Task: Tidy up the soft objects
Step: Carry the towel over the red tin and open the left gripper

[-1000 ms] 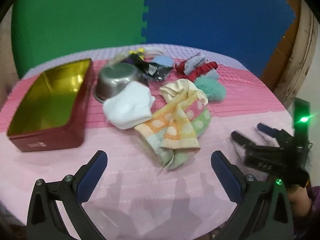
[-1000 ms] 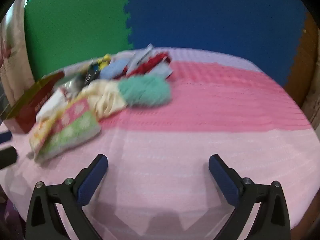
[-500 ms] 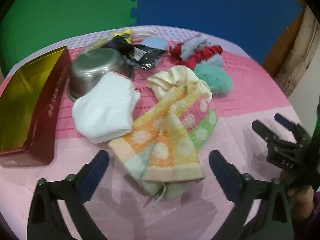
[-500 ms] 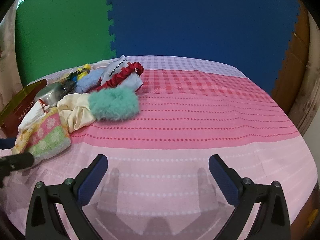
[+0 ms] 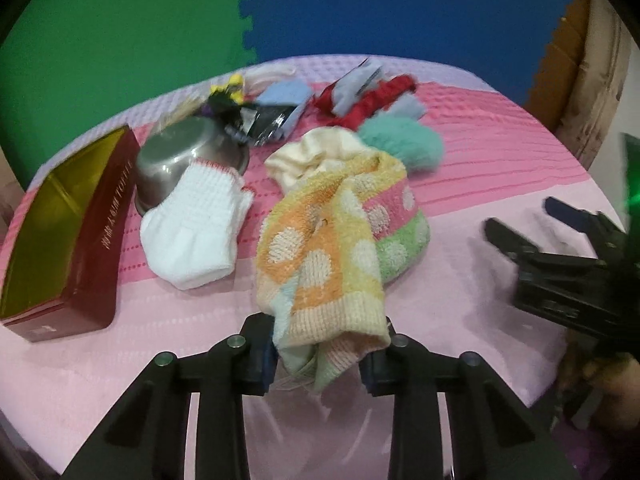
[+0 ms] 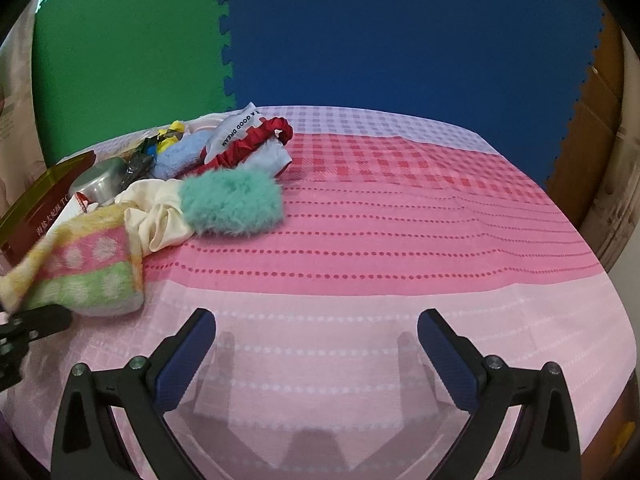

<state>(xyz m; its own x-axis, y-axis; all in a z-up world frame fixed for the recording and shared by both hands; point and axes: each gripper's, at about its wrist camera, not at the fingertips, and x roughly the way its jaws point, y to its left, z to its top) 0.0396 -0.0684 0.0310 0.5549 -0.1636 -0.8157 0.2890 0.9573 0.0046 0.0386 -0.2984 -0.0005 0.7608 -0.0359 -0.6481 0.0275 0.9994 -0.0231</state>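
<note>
My left gripper (image 5: 318,358) is shut on the near end of a polka-dot towel (image 5: 332,240) in orange, yellow, pink and green; the towel also shows in the right wrist view (image 6: 86,268). A white sock (image 5: 196,224) lies left of it, a cream cloth (image 5: 316,156) and a teal fluffy item (image 5: 404,144) behind it. A red open tin box (image 5: 60,232) with a gold inside stands at far left. My right gripper (image 6: 316,354) is open and empty over bare pink cloth; it also shows at the right of the left wrist view (image 5: 560,248).
An overturned steel bowl (image 5: 188,164) sits behind the sock. Blue cloth (image 5: 286,96), a red scrunchie (image 5: 376,100) and dark wrappers (image 5: 264,120) lie at the back. The pink tablecloth (image 6: 400,240) covers the round table. Green and blue foam mats (image 6: 360,40) form the wall.
My left gripper moved forward and closed on the near end of the polka-dot towel. The right gripper stayed open and barely moved.
</note>
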